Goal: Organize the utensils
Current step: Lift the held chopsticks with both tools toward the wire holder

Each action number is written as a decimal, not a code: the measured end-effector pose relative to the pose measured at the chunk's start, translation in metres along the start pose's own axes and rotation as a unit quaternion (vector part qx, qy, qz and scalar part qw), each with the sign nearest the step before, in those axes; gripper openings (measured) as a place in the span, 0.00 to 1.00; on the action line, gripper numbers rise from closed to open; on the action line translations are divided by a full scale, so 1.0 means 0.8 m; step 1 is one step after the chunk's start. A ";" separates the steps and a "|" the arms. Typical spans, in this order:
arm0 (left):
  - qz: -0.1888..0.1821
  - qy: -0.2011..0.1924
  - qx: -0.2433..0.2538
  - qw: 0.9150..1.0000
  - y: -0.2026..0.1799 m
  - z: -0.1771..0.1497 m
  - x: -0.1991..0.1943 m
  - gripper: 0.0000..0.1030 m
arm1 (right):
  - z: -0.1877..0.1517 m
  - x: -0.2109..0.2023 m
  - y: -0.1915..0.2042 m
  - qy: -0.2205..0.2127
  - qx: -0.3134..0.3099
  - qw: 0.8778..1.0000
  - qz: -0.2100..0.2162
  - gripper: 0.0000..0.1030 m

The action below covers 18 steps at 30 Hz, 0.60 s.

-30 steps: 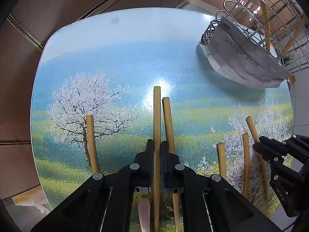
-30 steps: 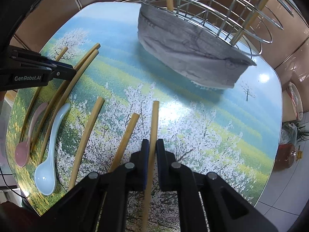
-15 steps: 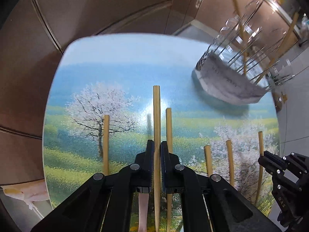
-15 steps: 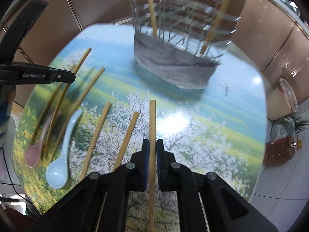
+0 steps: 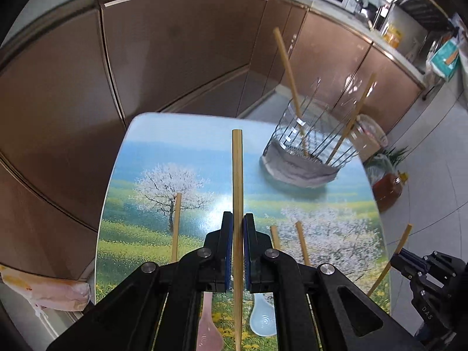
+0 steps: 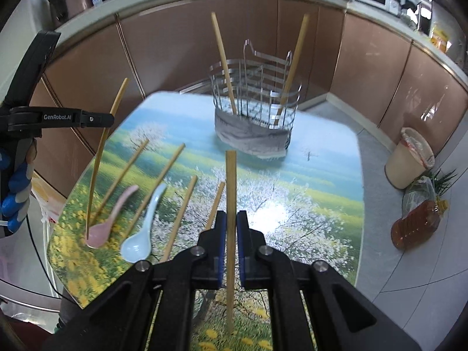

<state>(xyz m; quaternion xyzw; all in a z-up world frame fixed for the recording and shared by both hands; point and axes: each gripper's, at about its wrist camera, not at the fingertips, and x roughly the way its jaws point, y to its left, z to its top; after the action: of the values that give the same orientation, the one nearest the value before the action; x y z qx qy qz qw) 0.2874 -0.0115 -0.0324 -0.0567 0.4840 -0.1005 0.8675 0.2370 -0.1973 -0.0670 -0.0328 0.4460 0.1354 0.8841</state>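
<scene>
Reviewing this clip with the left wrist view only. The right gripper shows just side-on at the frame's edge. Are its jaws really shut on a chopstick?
Observer: Yes. In the right wrist view the right gripper has its jaws shut on a chopstick, gripped partway along its length.
Operator: How many lie loose on the table? Part is hidden here.
Observer: Four loose chopsticks, with a pink spoon and a pale blue spoon among them.
</scene>
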 end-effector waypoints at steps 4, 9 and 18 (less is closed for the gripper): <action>-0.012 -0.040 0.000 0.999 -0.011 0.006 -0.046 0.06 | 0.009 -0.034 0.004 -0.034 0.002 0.999 0.000 0.06; -0.033 -0.076 -0.005 0.997 -0.020 0.021 -0.085 0.06 | 0.033 -0.072 0.010 -0.077 0.002 0.997 -0.003 0.06; -0.076 -0.149 -0.018 0.986 -0.046 0.080 -0.129 0.06 | 0.109 -0.129 0.014 -0.155 -0.007 0.988 -0.011 0.06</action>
<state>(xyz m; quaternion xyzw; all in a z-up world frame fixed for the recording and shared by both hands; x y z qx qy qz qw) 0.2845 -0.0234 0.0937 -0.1236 0.3453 -0.1482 0.9184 0.2436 -0.1931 0.0682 -0.0227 0.3021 0.1327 0.9437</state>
